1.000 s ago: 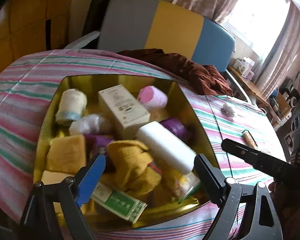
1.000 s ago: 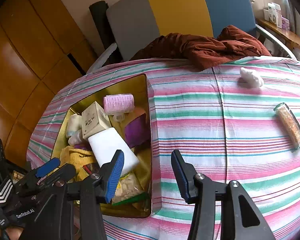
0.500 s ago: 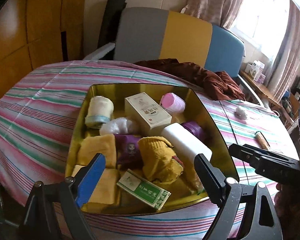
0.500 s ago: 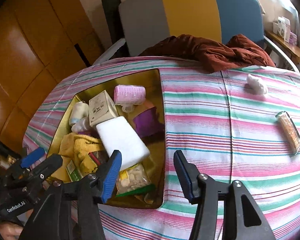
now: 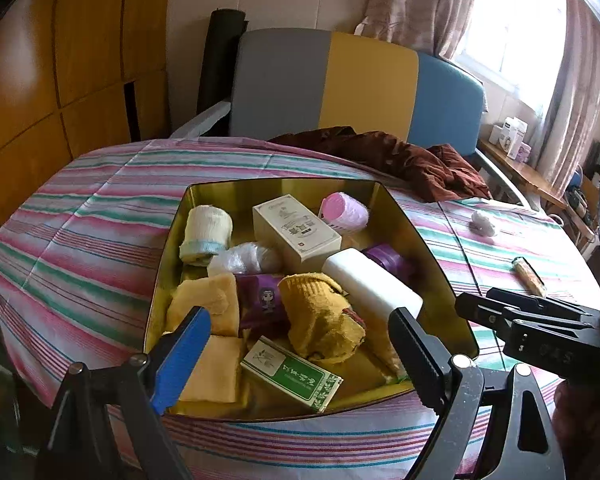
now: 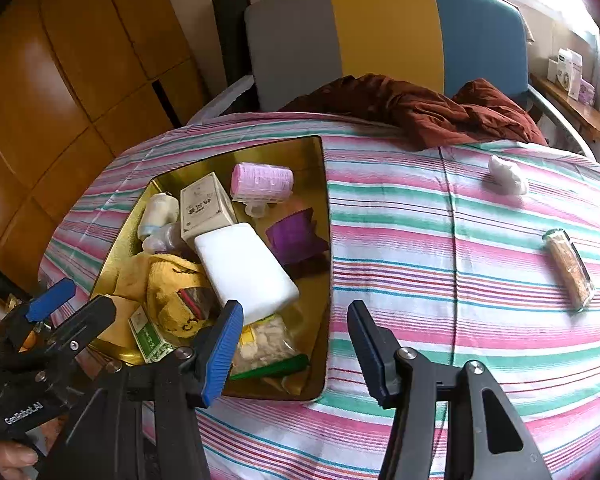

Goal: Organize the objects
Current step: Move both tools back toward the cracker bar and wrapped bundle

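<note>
Gold tin tray (image 5: 172,240), on a table under a pink, green and white striped cloth (image 5: 80,240), held the sorted stock: cream sock roll (image 5: 206,232), beige carton (image 5: 296,232), pink hair roller (image 5: 346,213), white block (image 5: 374,284) lying tilted over a purple item (image 5: 388,258), mustard knit cloth (image 5: 320,312), purple packet with a cartoon face (image 5: 262,300), folded yellow cloths (image 5: 208,304), green-and-white box (image 5: 292,374), clear snack bag (image 6: 266,344). Outside the tray, on the cloth: white wad (image 6: 507,176) and a long clear snack packet (image 6: 570,270), well apart from the tray. Left gripper (image 5: 296,352) hovered over the tray's near edge, jaws wide, nothing between them. Right gripper (image 6: 294,344) hovered over the tray's right wall, jaws moderately apart, gripping nothing. Brown garment (image 6: 420,108) lay at the table's far edge, before a grey, yellow and blue chair back (image 6: 380,32).
</note>
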The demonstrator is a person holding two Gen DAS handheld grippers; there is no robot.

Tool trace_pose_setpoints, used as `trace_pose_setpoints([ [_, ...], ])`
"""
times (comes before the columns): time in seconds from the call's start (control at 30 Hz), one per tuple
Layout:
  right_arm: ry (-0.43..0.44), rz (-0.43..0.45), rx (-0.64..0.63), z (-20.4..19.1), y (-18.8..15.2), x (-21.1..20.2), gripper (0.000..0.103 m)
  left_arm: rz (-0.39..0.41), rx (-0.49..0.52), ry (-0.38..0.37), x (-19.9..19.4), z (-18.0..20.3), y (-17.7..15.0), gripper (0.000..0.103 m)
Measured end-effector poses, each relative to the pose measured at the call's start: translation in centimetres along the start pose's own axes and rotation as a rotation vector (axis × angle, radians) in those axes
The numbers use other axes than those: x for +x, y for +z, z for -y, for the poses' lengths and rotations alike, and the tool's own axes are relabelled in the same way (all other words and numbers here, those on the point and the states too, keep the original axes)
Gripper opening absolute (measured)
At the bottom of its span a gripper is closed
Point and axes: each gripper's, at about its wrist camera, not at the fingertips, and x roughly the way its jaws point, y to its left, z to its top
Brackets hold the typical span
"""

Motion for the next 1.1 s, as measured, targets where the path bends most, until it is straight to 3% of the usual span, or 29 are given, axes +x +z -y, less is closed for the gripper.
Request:
trace_pose_setpoints([
  [0.3,-0.028,-0.002,0.054,2.5,-0.5,-0.5,0.055,0.017,0.046,-0.014,-0.6,1.3,0.0,0.091],
  [0.57,-0.069,-0.025,0.130,7.1,-1.1,-1.0,0.055,0.007,0.091,-0.037,-0.5,2.9,0.2,0.091],
  [0.77,-0.134,-0.057,0.193,12.7,-0.3,-1.9,0.055,0.003,0.133,-0.088,-0.4,4.7,0.5,0.091],
  [0.97,-0.289,-0.071,0.233,20.6,1.0,-3.3,0.060,-0.011,0.172,-0.131,0.2,6.8,1.0,0.091],
  [1.1,-0.346,-0.083,0.245,24.2,1.6,-3.2,0.060,-0.023,0.189,-0.149,0.9,8.0,1.5,0.091],
])
